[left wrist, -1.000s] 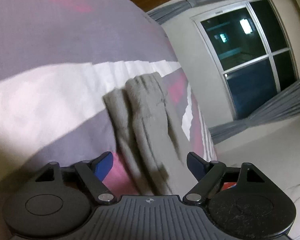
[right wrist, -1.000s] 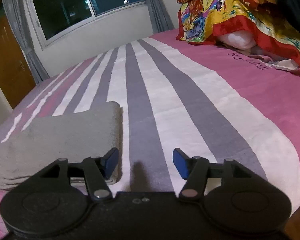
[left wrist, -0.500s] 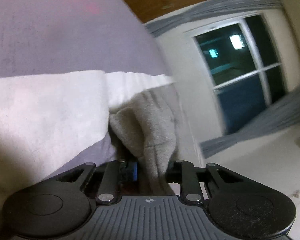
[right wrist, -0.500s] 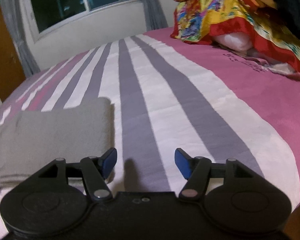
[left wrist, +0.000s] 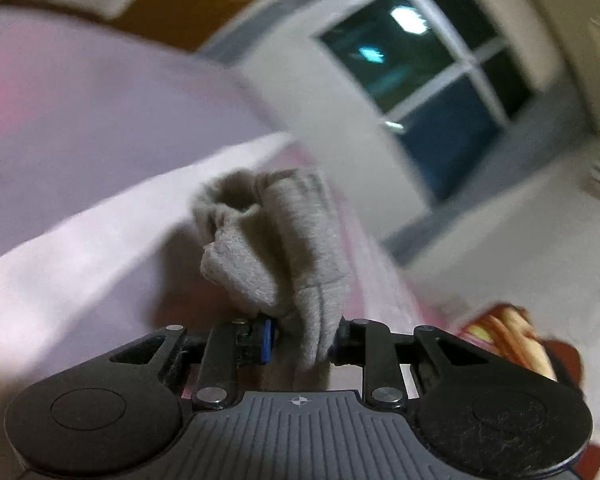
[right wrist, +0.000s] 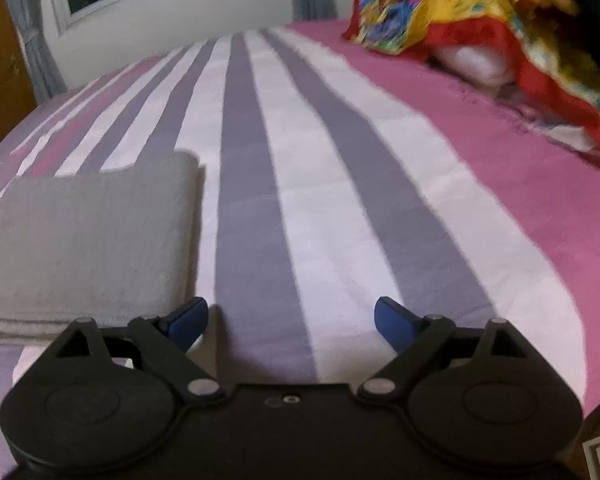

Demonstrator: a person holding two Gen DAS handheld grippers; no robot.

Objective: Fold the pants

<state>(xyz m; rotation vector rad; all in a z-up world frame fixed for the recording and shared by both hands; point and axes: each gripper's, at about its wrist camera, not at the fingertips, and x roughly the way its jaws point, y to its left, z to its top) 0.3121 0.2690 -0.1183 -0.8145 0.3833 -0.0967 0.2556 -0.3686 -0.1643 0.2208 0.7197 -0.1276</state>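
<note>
The grey pants [right wrist: 88, 240] lie folded flat on the striped bed [right wrist: 340, 160], at the left of the right wrist view. In the left wrist view one end of the pants [left wrist: 284, 240] is bunched and lifted off the cover, and my left gripper [left wrist: 302, 336] is shut on it, blue pads pressing the cloth from both sides. My right gripper [right wrist: 292, 320] hovers low over a grey stripe just right of the folded stack. Its jaws are opening and nothing is between them; the left fingertip [right wrist: 188, 316] sits by the stack's near corner.
A pile of bright red and yellow bedding [right wrist: 460, 12] with a white pillow fills the bed's far right. A dark window [left wrist: 440, 92] with grey curtains and a wooden door [right wrist: 0, 60] stand beyond the bed. The bed's edge drops off at the lower right.
My left gripper shut on the end of the pants and lifted it off the bed while rolling. My right gripper's jaws spread wider; that hand stayed nearly in place.
</note>
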